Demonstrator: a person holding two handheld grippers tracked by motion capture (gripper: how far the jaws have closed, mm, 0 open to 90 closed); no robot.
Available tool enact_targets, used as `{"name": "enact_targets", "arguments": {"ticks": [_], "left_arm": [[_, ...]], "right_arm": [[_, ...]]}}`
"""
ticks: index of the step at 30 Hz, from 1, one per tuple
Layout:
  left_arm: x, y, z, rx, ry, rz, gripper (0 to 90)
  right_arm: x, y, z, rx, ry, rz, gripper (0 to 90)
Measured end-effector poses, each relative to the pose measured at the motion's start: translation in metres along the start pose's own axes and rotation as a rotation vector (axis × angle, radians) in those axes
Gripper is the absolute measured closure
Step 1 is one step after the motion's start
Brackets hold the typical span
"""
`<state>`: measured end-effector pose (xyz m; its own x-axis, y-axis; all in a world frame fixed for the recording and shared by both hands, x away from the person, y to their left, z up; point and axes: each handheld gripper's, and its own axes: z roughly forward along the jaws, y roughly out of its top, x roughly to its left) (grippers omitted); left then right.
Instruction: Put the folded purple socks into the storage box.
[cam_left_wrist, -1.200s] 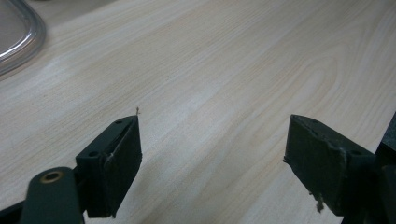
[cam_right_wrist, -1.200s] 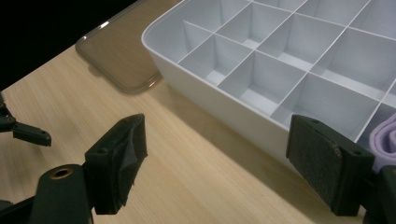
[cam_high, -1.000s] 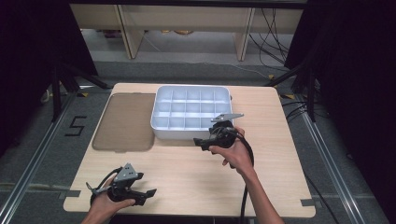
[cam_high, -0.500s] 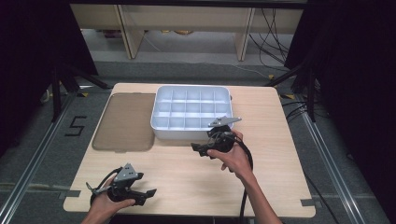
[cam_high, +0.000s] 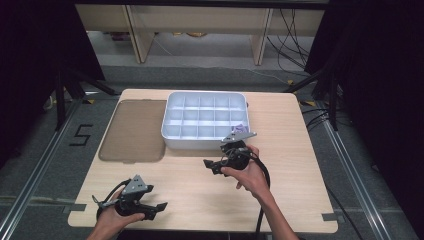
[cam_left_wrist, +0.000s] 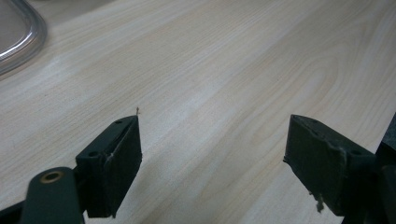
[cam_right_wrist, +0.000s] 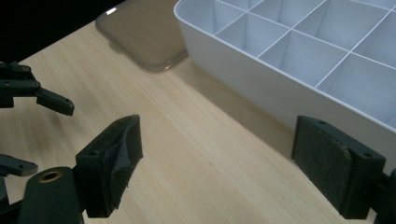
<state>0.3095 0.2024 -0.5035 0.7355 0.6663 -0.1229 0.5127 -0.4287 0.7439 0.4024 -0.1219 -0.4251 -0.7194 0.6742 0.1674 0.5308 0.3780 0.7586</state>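
A white compartment tray (cam_high: 172, 134) stands at the middle back of the wooden table (cam_high: 290, 170), with a small purple item (cam_high: 241, 128) in its near right corner cell. My right gripper (cam_high: 209, 166) hovers just in front of the tray's near wall, pointing left, and is open with nothing held. In the right gripper view its jaws (cam_right_wrist: 217, 135) stand wide apart over bare wood beside the tray (cam_right_wrist: 261, 91). My left gripper (cam_high: 157, 211) rests low at the near left edge, open and empty. The left gripper view has its jaws (cam_left_wrist: 212, 140) spread over the tabletop.
A tinted brown lid (cam_high: 132, 130) lies flat on the table to the left of the tray, and its rounded rim (cam_left_wrist: 21, 39) shows near the left gripper. From the right gripper view I see the lid (cam_right_wrist: 144, 32) and the left gripper (cam_right_wrist: 53, 137) farther off.
My right gripper has drifted a little toward the person, away from the tray's near wall. The left gripper has stayed put.
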Motion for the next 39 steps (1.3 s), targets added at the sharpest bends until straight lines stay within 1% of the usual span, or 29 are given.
{"name": "enact_targets", "arguments": {"ticks": [1,2,3,7,8,9,10,12,13,14,15,16,17,18,19,24,25,27,28,29,30,31,32,33,34,35,36,38,39], "left_arm": [[0.000,0.000,0.000,-0.001,0.000,0.000,18.1],[0.000,0.000,0.000,-0.001,0.000,0.000,18.1],[0.000,0.000,0.000,-0.001,0.000,-0.001,18.1],[0.000,0.000,0.000,-0.002,0.001,0.000,18.1],[0.000,0.000,0.000,-0.003,0.001,-0.001,18.1],[0.000,0.000,0.000,-0.003,0.000,-0.001,18.1],[0.000,0.000,0.000,-0.003,0.000,-0.001,18.1],[0.000,0.000,0.000,-0.004,0.000,-0.001,18.1],[0.000,0.000,0.000,-0.005,0.001,-0.001,18.2],[0.000,0.000,0.000,-0.005,0.001,-0.001,18.1],[0.000,0.000,0.000,-0.004,0.001,-0.001,18.1],[0.000,0.000,0.000,-0.005,0.001,-0.002,18.1],[0.000,0.000,0.000,-0.004,0.001,-0.001,18.1],[0.000,0.000,0.000,-0.004,0.001,-0.001,18.1],[0.000,0.000,0.000,-0.004,0.001,-0.001,18.1],[0.000,0.000,0.000,-0.005,-0.001,0.000,18.1],[-0.002,-0.001,0.000,-0.007,-0.001,-0.023,18.1],[0.000,0.000,0.000,-0.002,-0.004,0.001,18.1],[0.000,0.000,0.000,-0.002,-0.004,0.000,18.1],[-0.001,0.000,0.000,-0.004,-0.001,0.001,18.1],[-0.001,0.000,0.000,-0.003,-0.001,0.001,18.1],[-0.001,0.000,0.000,-0.003,-0.001,0.001,18.1],[-0.001,0.000,0.000,-0.006,0.001,0.000,18.2],[-0.002,0.000,0.000,-0.012,-0.003,-0.006,18.1],[-0.003,-0.001,0.001,-0.025,-0.003,-0.020,18.2],[-0.002,-0.001,0.001,-0.012,-0.004,-0.006,18.2],[-0.002,-0.001,0.001,-0.011,-0.005,-0.006,18.1],[-0.003,-0.001,0.001,-0.003,-0.007,-0.018,18.1],[-0.003,-0.001,0.001,-0.009,-0.005,-0.003,18.2]], "right_arm": [[0.000,-0.001,0.001,-0.014,0.007,-0.007,17.7],[0.001,-0.002,0.001,-0.012,0.009,0.002,17.6],[0.002,-0.003,0.001,-0.002,0.008,-0.007,17.6],[0.006,-0.008,0.002,0.009,0.017,0.001,17.6],[0.007,-0.009,0.004,-0.002,0.038,0.000,17.7],[0.008,-0.010,0.003,0.007,0.018,-0.005,17.4],[0.010,-0.011,0.003,0.008,0.017,-0.004,17.5],[0.010,-0.014,0.005,-0.008,0.036,-0.003,17.7],[0.012,-0.016,0.004,-0.001,0.026,0.004,17.7],[0.013,-0.017,0.004,0.001,0.032,0.008,17.7],[0.013,-0.019,0.005,0.003,0.028,-0.005,17.7],[0.014,-0.020,0.005,0.005,0.025,0.003,17.7],[0.014,-0.021,0.007,0.005,0.038,0.002,17.4],[0.015,-0.023,0.006,0.015,0.030,-0.001,17.5],[0.017,-0.025,0.007,0.007,0.042,0.017,17.5],[0.018,-0.032,0.008,0.017,0.034,-0.005,17.5],[0.019,-0.034,0.008,0.025,0.029,-0.005,17.5],[0.019,-0.038,0.009,0.025,0.029,-0.002,17.7],[0.019,-0.040,0.010,0.023,0.031,0.008,17.7],[0.018,-0.041,0.010,0.026,0.023,-0.009,17.7],[0.020,-0.042,0.010,0.029,0.033,0.015,17.7],[0.020,-0.044,0.010,0.034,0.049,0.020,17.7],[0.020,-0.045,0.010,0.035,0.030,0.009,17.7],[0.022,-0.046,0.011,0.041,0.038,0.011,17.7],[0.022,-0.046,0.011,0.041,0.028,0.004,17.8],[0.023,-0.048,0.011,0.037,0.029,-0.002,17.8],[0.026,-0.049,0.011,0.046,0.035,0.019,17.8],[0.026,-0.051,0.011,0.043,0.036,-0.004,17.8],[0.026,-0.052,0.012,0.041,0.031,-0.015,17.8]]}}
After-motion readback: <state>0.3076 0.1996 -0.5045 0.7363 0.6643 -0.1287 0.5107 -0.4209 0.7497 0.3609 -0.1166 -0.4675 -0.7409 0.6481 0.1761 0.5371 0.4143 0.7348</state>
